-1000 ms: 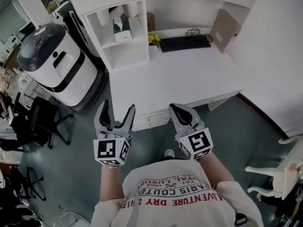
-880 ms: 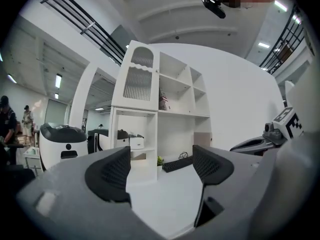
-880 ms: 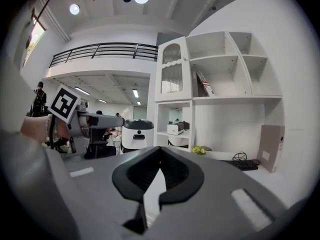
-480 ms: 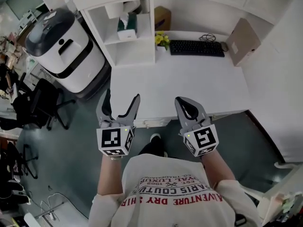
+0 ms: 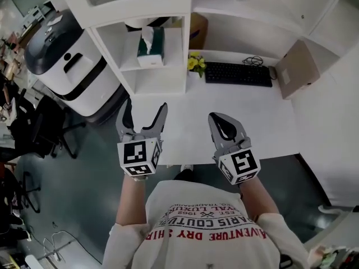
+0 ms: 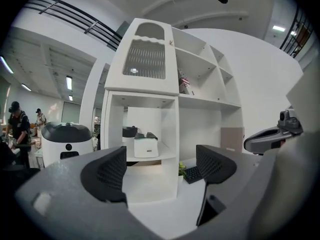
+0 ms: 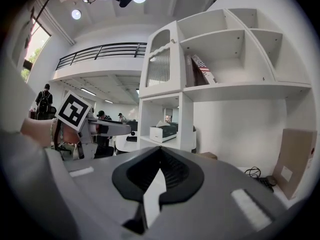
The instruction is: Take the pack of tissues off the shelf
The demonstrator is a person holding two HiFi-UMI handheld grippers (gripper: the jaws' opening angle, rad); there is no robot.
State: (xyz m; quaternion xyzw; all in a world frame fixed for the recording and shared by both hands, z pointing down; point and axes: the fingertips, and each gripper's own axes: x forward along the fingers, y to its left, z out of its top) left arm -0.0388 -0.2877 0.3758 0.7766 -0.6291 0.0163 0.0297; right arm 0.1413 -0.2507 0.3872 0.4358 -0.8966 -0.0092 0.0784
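Observation:
The tissue pack (image 5: 150, 46), a green and white box with a tissue sticking up, stands on the middle shelf of the white shelf unit (image 5: 162, 83) at the desk's back left. In the left gripper view the tissue pack (image 6: 146, 146) is straight ahead, far beyond the jaws. My left gripper (image 5: 143, 109) hangs over the desk's front edge, well short of the shelf; its jaws are opening with nothing between them. My right gripper (image 5: 220, 121) is beside it, shut and empty. The right gripper view shows the tissue pack (image 7: 162, 132) far off to the left.
A black keyboard (image 5: 238, 74), yellow flowers (image 5: 196, 64) and a brown board (image 5: 296, 69) sit at the back of the white desk (image 5: 263, 122). A cardboard box (image 5: 197, 26) is behind the shelf. A white and black machine (image 5: 61, 60) and office chairs (image 5: 33, 133) stand left.
The person has stepped toward the desk, so the shelf and tissue pack are nearer and more centred. The left jaws stand a little wider. The right jaws are unchanged.

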